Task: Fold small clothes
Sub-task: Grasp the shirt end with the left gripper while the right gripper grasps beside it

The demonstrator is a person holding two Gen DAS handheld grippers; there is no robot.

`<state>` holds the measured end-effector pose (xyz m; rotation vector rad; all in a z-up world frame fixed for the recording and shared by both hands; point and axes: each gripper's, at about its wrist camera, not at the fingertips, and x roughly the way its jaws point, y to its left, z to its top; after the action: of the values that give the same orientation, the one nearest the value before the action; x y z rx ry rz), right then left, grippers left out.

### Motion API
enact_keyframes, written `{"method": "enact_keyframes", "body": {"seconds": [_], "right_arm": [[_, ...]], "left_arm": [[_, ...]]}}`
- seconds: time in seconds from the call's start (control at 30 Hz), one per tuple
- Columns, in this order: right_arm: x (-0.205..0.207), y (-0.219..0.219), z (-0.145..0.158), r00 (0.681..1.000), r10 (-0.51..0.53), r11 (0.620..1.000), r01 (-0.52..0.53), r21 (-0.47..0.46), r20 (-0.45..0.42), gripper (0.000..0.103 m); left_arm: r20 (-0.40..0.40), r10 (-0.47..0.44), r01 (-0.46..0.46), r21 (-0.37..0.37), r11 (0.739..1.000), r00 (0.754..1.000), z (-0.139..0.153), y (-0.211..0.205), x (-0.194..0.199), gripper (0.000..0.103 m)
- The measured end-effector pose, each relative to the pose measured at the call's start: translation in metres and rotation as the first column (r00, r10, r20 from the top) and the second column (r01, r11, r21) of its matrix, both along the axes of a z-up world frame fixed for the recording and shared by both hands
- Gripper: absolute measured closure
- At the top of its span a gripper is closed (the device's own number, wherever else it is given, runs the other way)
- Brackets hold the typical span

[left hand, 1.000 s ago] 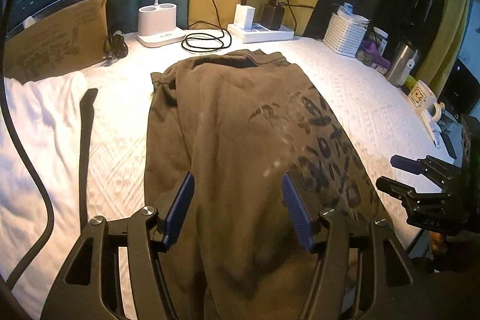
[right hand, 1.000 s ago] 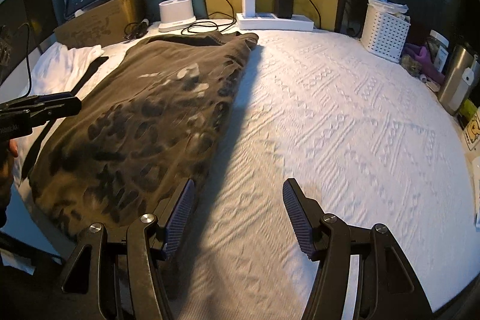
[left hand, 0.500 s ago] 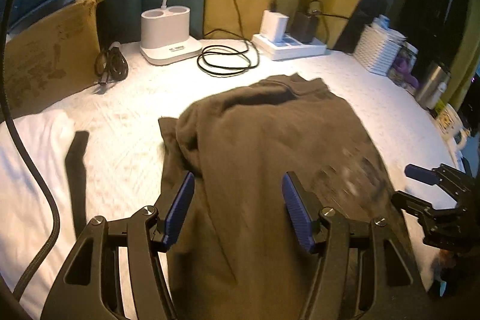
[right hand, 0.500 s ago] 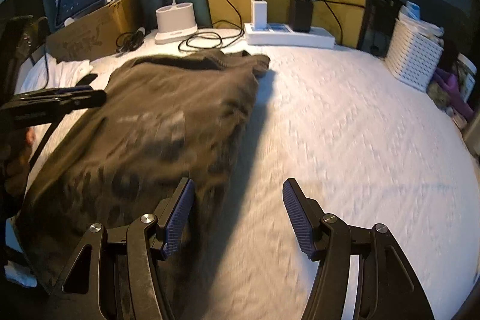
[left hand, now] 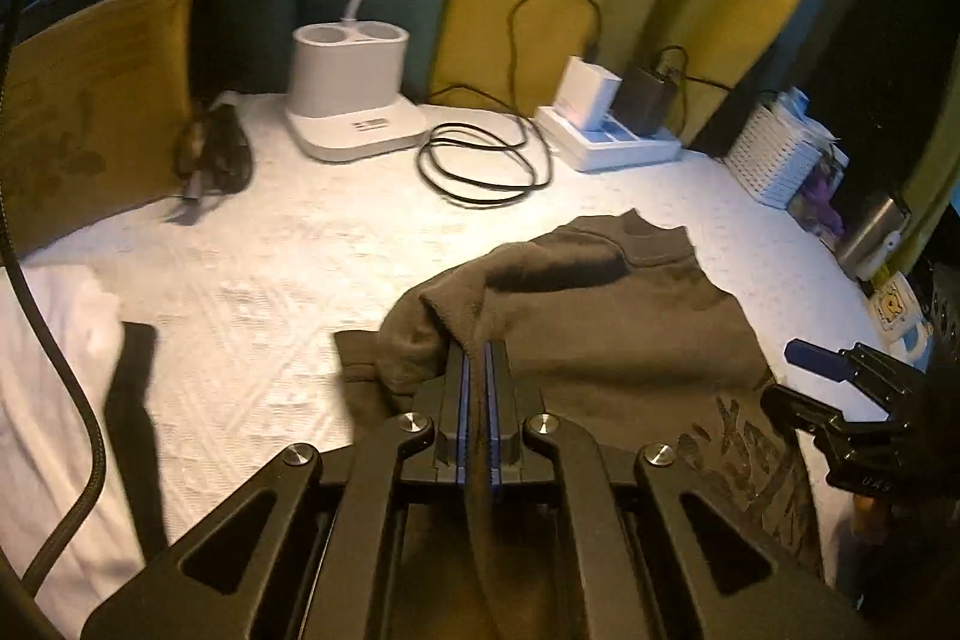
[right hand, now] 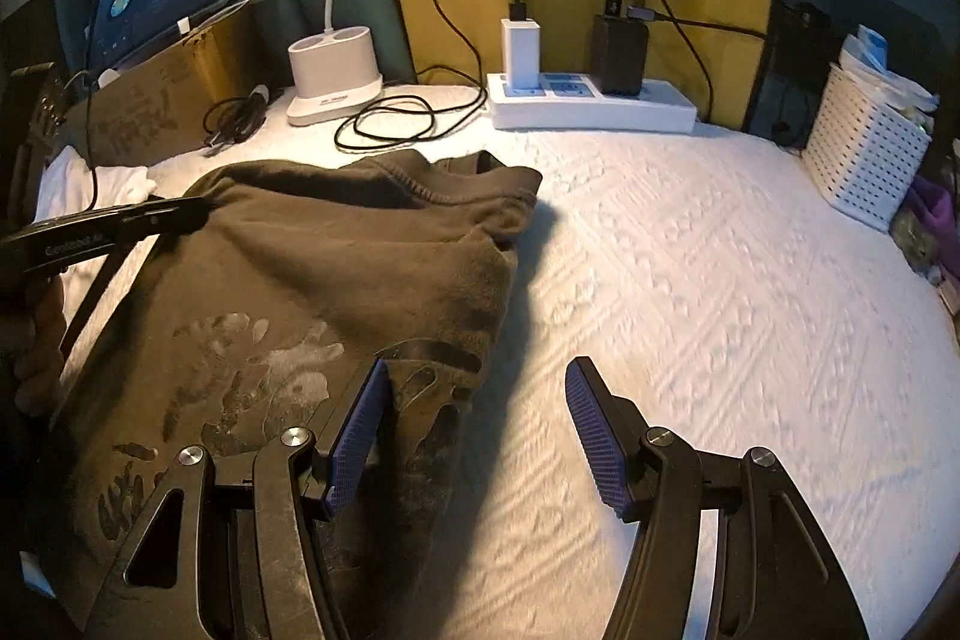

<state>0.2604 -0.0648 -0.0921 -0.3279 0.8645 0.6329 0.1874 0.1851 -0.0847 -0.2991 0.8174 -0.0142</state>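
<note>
Dark brown shirt [right hand: 336, 292], cracked print showing, lies bunched on the left of the white desk [right hand: 720, 310]. Left gripper [left hand: 477, 370] is clamped on a raised fold of it; right gripper [right hand: 474, 394] hangs spread over its right edge. Far side: lamp base [right hand: 333, 79], coiled cable [right hand: 390, 124], power strip [right hand: 591, 103], basket [right hand: 864, 154].

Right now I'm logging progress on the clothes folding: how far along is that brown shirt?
Done: the brown shirt already lies narrowed lengthwise on the white bedcover, print up. In hand: the left claw is shut on a raised fold near its upper edge; the right claw is open over the shirt's right edge. Left: grip with the right, fold the shirt crosswise, then the white garment alongside.
</note>
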Motion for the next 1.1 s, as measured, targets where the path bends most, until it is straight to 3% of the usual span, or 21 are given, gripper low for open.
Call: {"method": "enact_keyframes", "body": {"seconds": [0.17,0.33,0.37,0.4,0.47,0.57,0.77,0.83,0.97,1.1], "right_arm": [[0.01,0.012,-0.012,1.0,0.007,1.0,-0.007,-0.007,-0.028,0.039],[0.013,0.013,-0.007,1.0,0.006,1.0,-0.007,-0.007,-0.026,0.039],[0.013,0.013,-0.004,1.0,0.005,1.0,-0.005,-0.002,-0.019,0.039],[0.014,0.012,-0.001,1.0,0.004,1.0,-0.004,0.005,-0.012,0.039],[0.018,0.01,0.005,1.0,-0.002,1.0,0.003,0.019,-0.004,0.039],[0.027,0.01,0.006,1.0,-0.009,1.0,0.009,0.024,-0.002,0.039],[0.041,0.014,0.001,0.999,-0.004,0.999,0.006,0.048,-0.034,0.039],[0.043,0.016,-0.002,0.999,0.006,0.998,-0.004,0.056,-0.045,0.038],[0.049,0.019,-0.009,0.997,0.008,0.997,-0.002,0.075,-0.073,0.027],[0.053,0.025,-0.018,0.997,0.011,0.998,-0.006,0.064,-0.079,0.026]], "left_arm": [[-0.041,0.016,-0.014,0.035,0.999,0.999,-0.011,0.002,0.001,0.1],[-0.064,-0.006,0.009,0.049,0.999,0.998,0.005,0.0,0.0,0.097],[-0.061,-0.007,0.01,0.057,0.998,0.998,0.008,0.001,-0.001,0.087],[-0.049,-0.003,0.006,0.065,0.998,0.999,0.011,0.002,-0.003,0.057],[-0.028,0.018,-0.016,0.054,0.998,0.999,0.012,0.008,-0.004,0.019],[-0.049,0.041,-0.04,0.025,0.999,0.998,0.006,0.017,0.0,0.019],[-0.113,0.0,0.001,0.007,1.0,0.994,-0.016,0.011,0.015,0.019],[-0.109,-0.029,0.031,0.018,0.999,0.994,-0.017,0.004,0.017,0.019],[-0.09,-0.077,0.081,0.046,0.996,0.993,-0.018,-0.009,0.02,0.019],[-0.071,-0.105,0.11,0.062,0.992,0.992,-0.019,-0.012,0.02,0.019]]}}
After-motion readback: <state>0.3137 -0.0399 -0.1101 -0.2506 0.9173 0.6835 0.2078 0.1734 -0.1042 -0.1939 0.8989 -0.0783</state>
